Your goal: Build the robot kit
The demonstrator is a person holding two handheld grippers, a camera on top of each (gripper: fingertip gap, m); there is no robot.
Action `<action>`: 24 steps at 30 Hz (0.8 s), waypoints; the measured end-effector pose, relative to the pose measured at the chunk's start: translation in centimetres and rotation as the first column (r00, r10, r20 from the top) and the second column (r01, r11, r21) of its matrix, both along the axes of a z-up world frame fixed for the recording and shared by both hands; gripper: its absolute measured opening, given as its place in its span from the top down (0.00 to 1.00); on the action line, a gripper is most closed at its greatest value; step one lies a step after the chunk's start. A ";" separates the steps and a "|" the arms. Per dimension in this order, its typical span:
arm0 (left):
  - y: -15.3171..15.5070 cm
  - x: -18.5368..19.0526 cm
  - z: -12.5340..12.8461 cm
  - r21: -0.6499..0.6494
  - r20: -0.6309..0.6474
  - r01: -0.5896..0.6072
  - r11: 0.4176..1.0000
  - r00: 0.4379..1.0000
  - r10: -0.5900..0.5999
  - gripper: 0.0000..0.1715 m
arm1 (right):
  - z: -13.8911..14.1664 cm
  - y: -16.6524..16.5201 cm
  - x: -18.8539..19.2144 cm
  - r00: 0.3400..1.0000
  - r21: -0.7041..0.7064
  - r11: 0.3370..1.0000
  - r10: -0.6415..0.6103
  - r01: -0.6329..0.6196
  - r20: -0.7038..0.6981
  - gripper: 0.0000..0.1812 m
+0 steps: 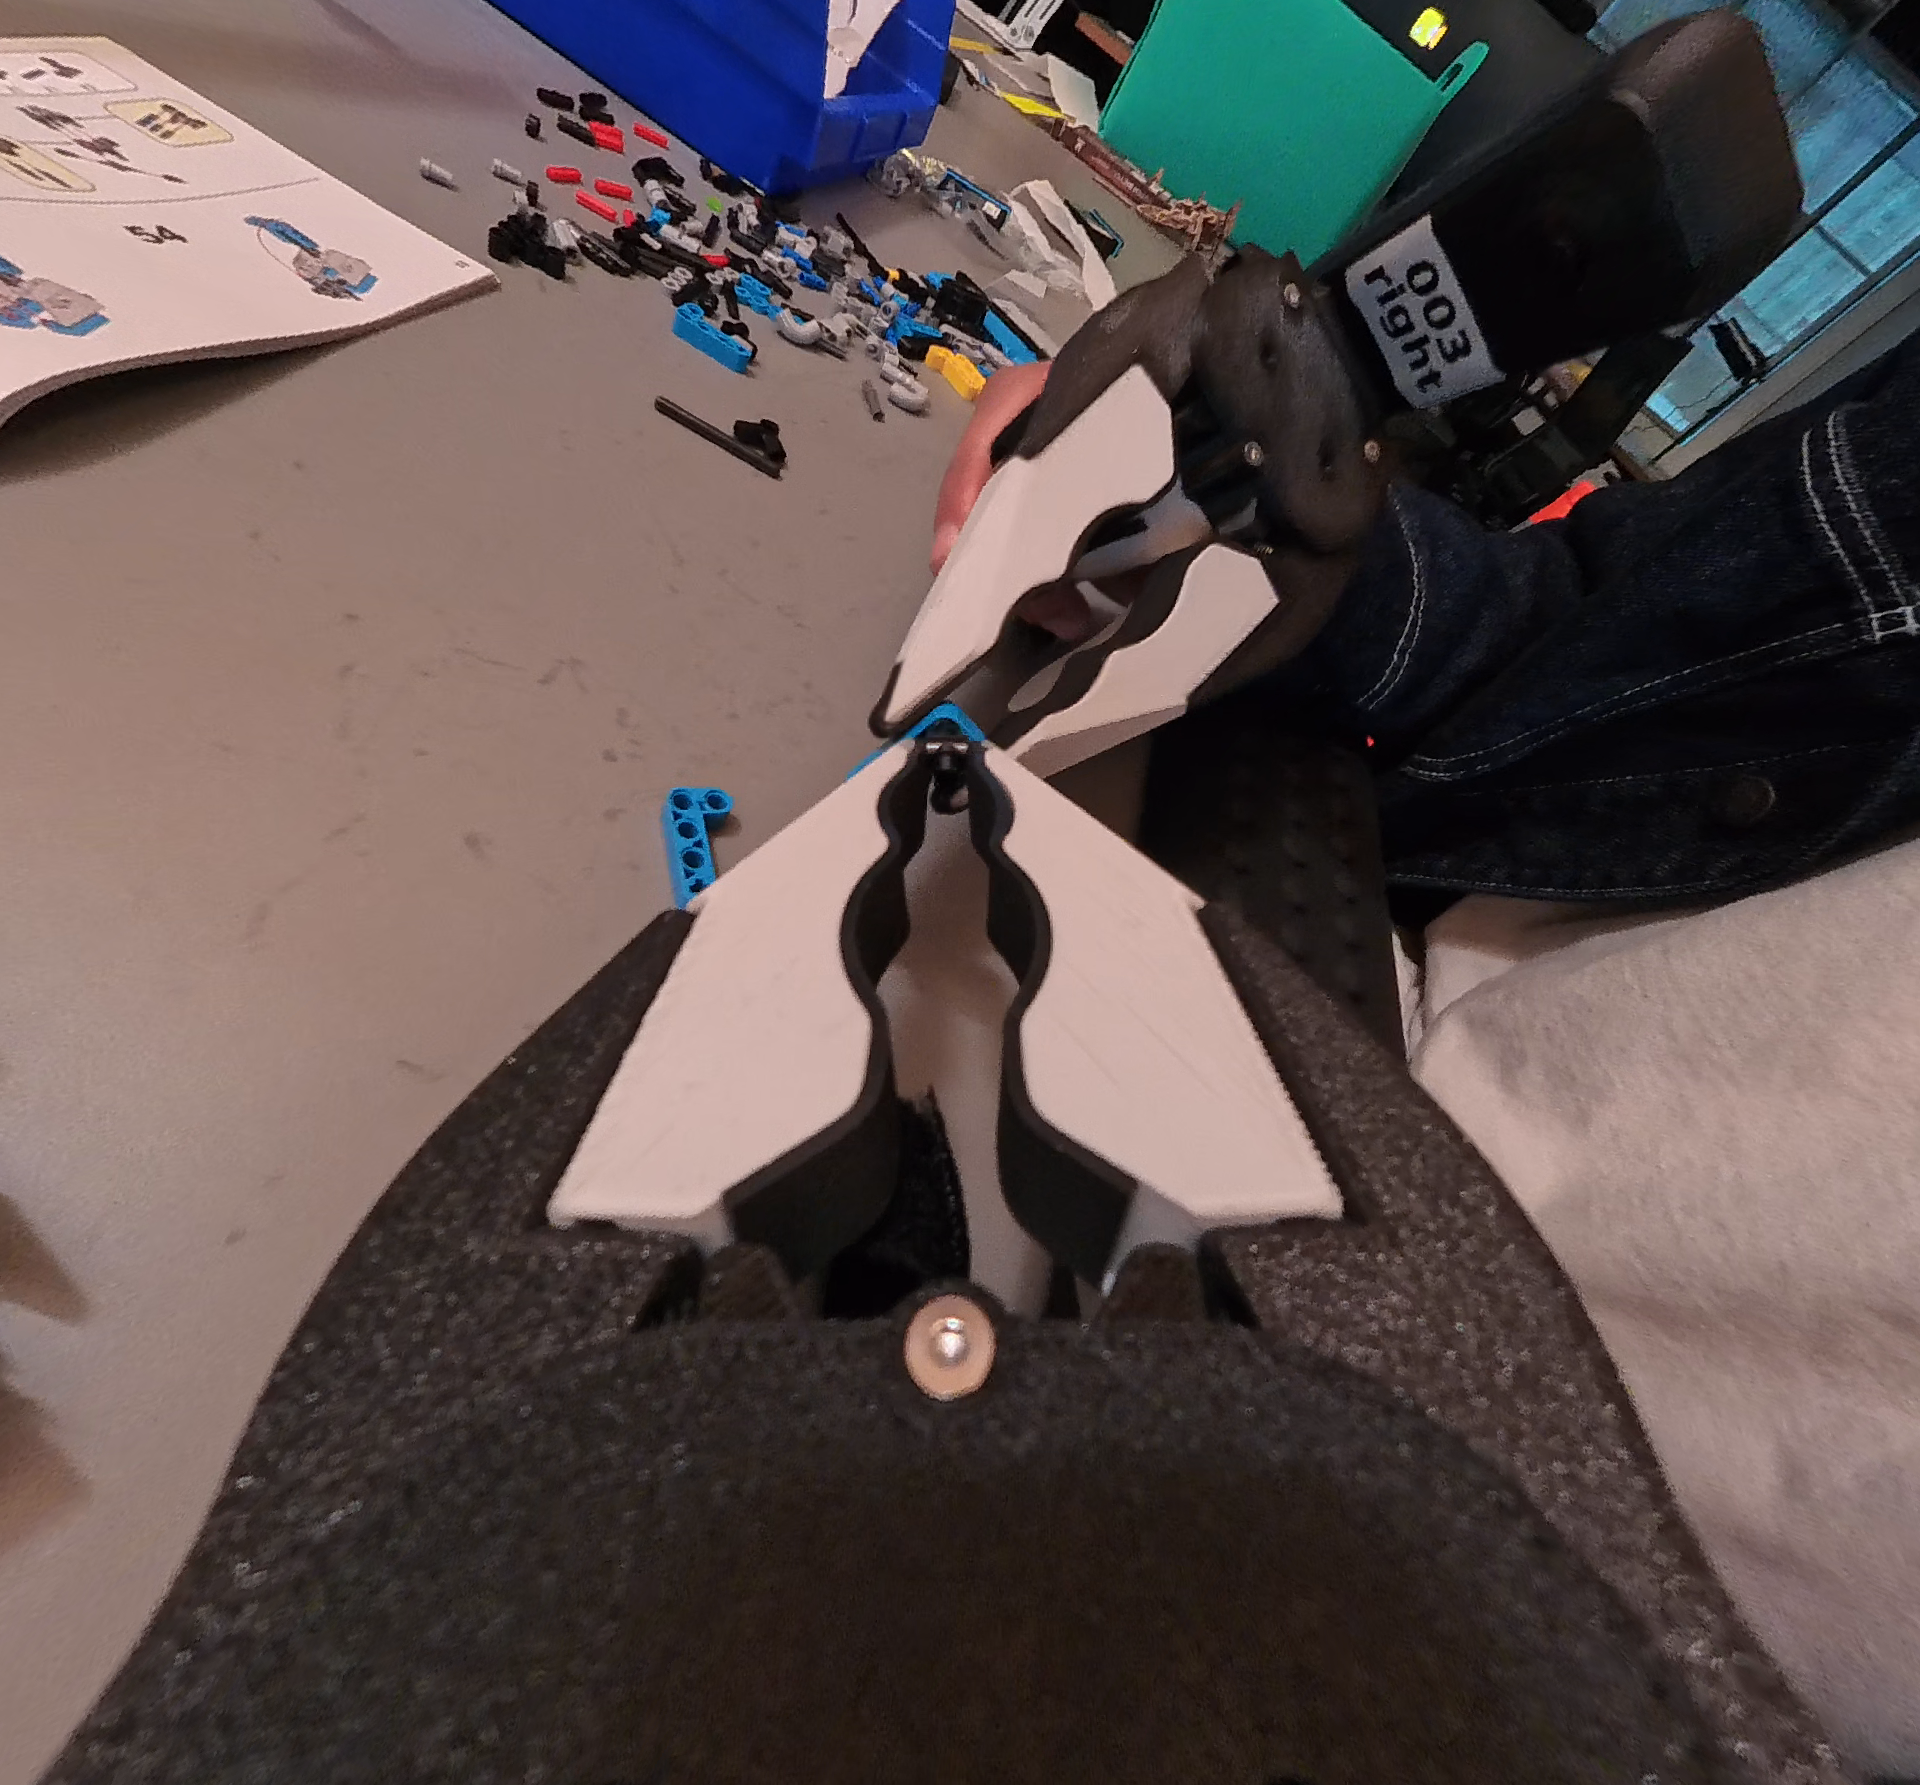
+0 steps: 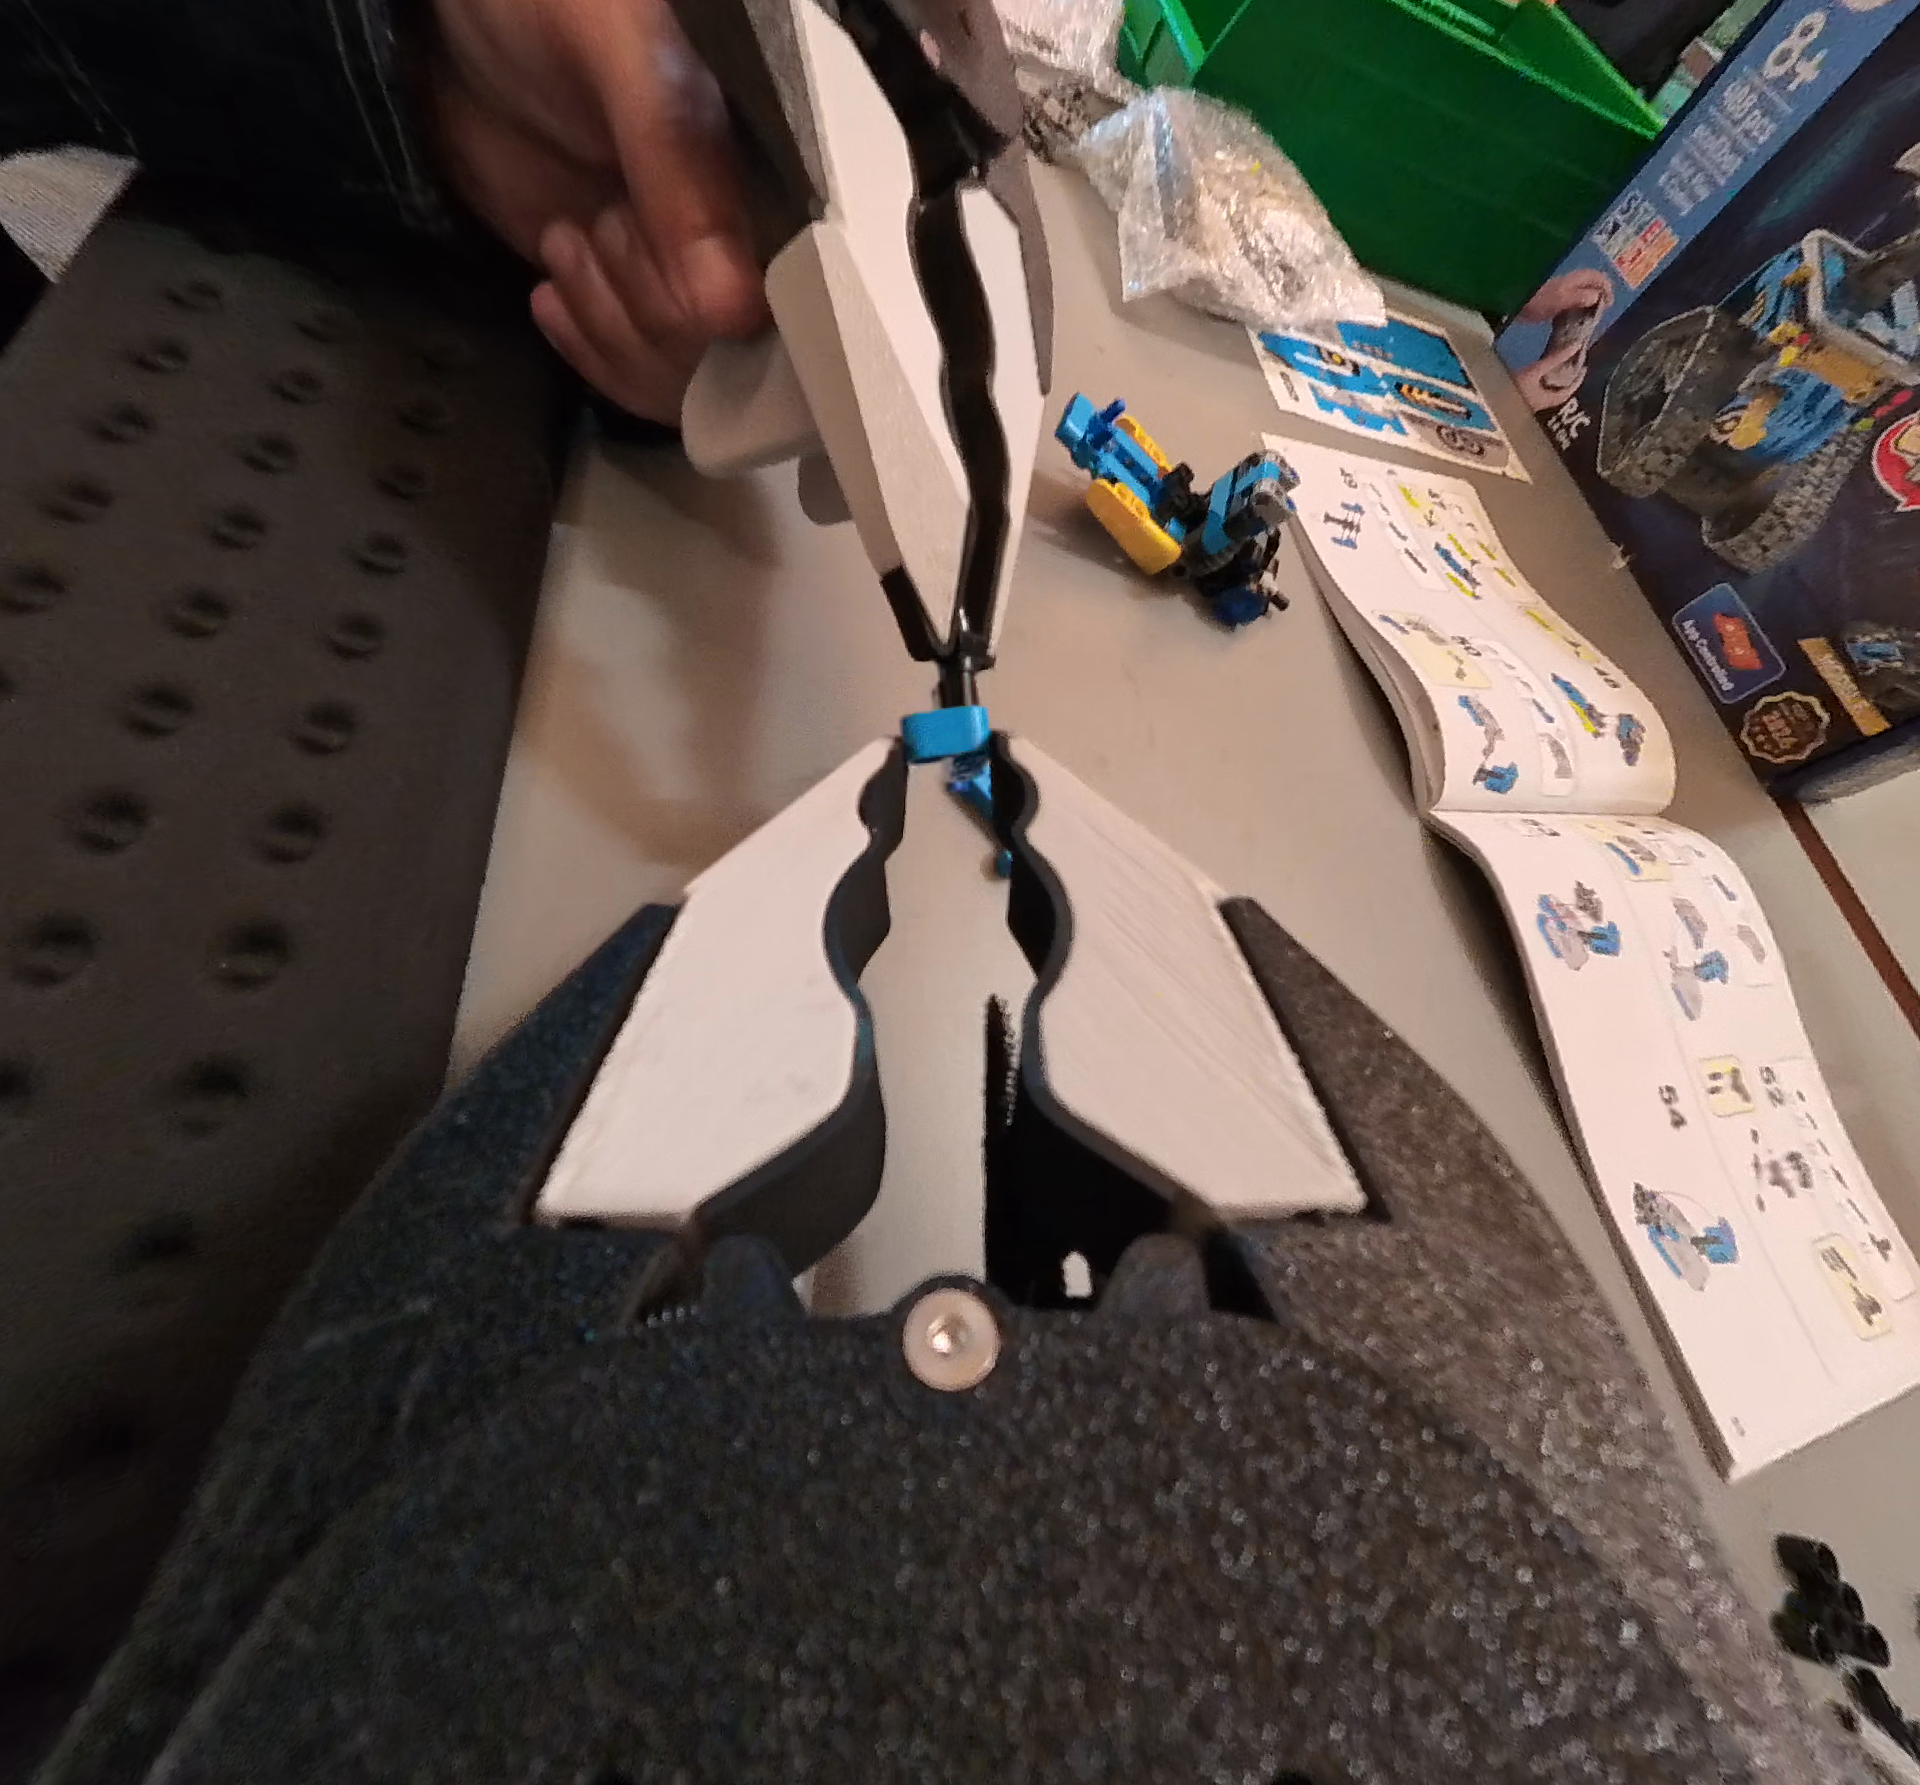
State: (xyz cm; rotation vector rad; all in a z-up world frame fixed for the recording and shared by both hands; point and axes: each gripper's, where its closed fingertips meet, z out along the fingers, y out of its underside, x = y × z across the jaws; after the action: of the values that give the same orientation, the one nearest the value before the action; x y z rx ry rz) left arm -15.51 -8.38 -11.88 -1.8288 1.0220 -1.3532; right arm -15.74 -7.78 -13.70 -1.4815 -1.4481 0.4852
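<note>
My left gripper [image 1: 948, 756] is shut on a small black pin [image 1: 948, 779], held at its fingertips above the grey table [image 1: 416, 696]. My right gripper [image 2: 948, 750] is shut on a small blue beam piece [image 2: 940, 733]. The two grippers meet tip to tip. In the right wrist view the left gripper [image 2: 961, 636] comes down from above, and its black pin [image 2: 961, 675] touches the top of the blue piece. In the left wrist view the right gripper [image 1: 951, 725] comes in from the upper right, with the blue piece [image 1: 928, 727] showing at its tips.
A loose blue angled beam [image 1: 691, 836] lies just left of the tips. A pile of small parts [image 1: 727, 249], a black axle [image 1: 717, 431], a blue bin [image 1: 665, 0] and an open booklet [image 2: 1558, 852] lie around. A part-built model [image 2: 1174, 509], plastic bags [image 2: 1216, 208], a green bin [image 2: 1351, 73] and a box [image 2: 1766, 385] stand beyond. My two grippers' fingertips are within a few centimetres of each other.
</note>
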 end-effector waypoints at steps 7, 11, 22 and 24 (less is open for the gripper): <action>-0.7 0.2 0.3 0.089 -0.012 0.020 0.996 1.000 -0.019 0.96 | 0.2 -0.7 0.2 0.999 -0.084 0.996 0.038 -0.039 -0.013 0.92; -1.9 0.6 0.8 0.237 -0.020 0.059 0.970 0.998 -0.055 0.96 | 1.0 -2.3 0.5 0.988 -0.275 0.951 0.112 -0.139 -0.109 0.92; -2.3 0.9 -0.6 0.353 -0.127 0.092 0.931 0.991 -0.050 0.96 | -0.7 -3.2 0.6 0.990 -0.325 0.936 0.143 -0.135 0.000 0.93; -2.3 1.0 -0.9 0.348 -0.146 0.101 0.932 0.988 -0.052 0.96 | -1.3 -3.2 0.5 0.989 -0.296 0.947 0.142 -0.124 0.043 0.93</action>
State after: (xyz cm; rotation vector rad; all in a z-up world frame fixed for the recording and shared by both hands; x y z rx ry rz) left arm -14.50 -10.72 -12.81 -1.6358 1.3266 -1.0158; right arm -15.23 -10.98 -15.00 -1.6485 -1.5850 0.7695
